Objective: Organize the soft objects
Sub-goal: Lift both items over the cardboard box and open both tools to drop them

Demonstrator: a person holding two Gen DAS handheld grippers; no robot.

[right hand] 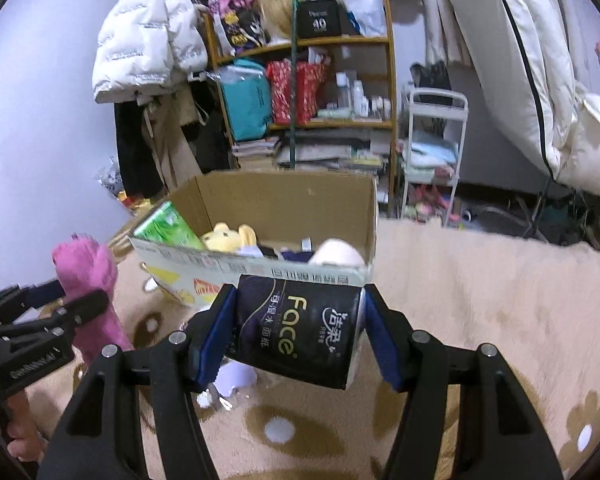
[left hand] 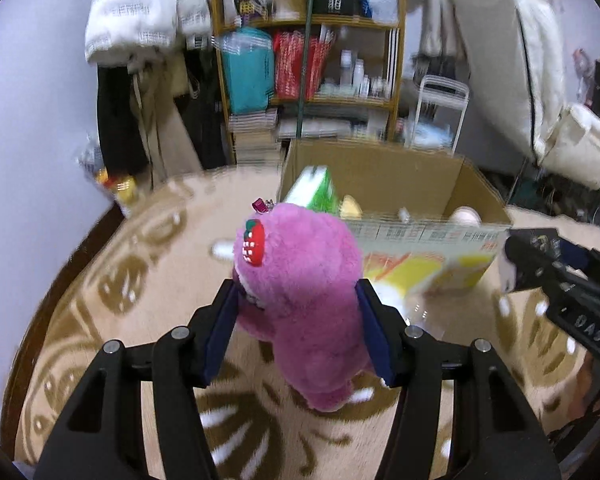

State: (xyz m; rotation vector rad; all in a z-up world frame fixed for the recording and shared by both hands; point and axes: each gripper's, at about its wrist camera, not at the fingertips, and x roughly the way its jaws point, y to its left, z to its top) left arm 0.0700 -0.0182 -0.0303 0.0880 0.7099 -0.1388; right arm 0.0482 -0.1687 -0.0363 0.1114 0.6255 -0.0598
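we're holding a pink plush toy [left hand: 300, 280] in the left gripper [left hand: 300, 320], blue pads pressing into its sides, jaws narrowed around the body, toy hanging above the beige patterned rug [left hand: 140, 280]. a red strawberry charm [left hand: 254, 242] is sitting on the plush's upper side. we're gripping a black tissue pack [right hand: 296, 332] in the right gripper [right hand: 300, 334], jaws fairly wide and clamped on both ends, pack lifted off the rug and tilted. both loads are sitting just in front of the open cardboard box [right hand: 284, 204]. inside the box we're seeing a green pack [right hand: 168, 226], a yellow plush [right hand: 228, 238] and a pale round soft thing [right hand: 336, 254]. a wooden shelf [right hand: 388, 80] is standing behind the box, a white jacket [right hand: 148, 40] hanging beside it.
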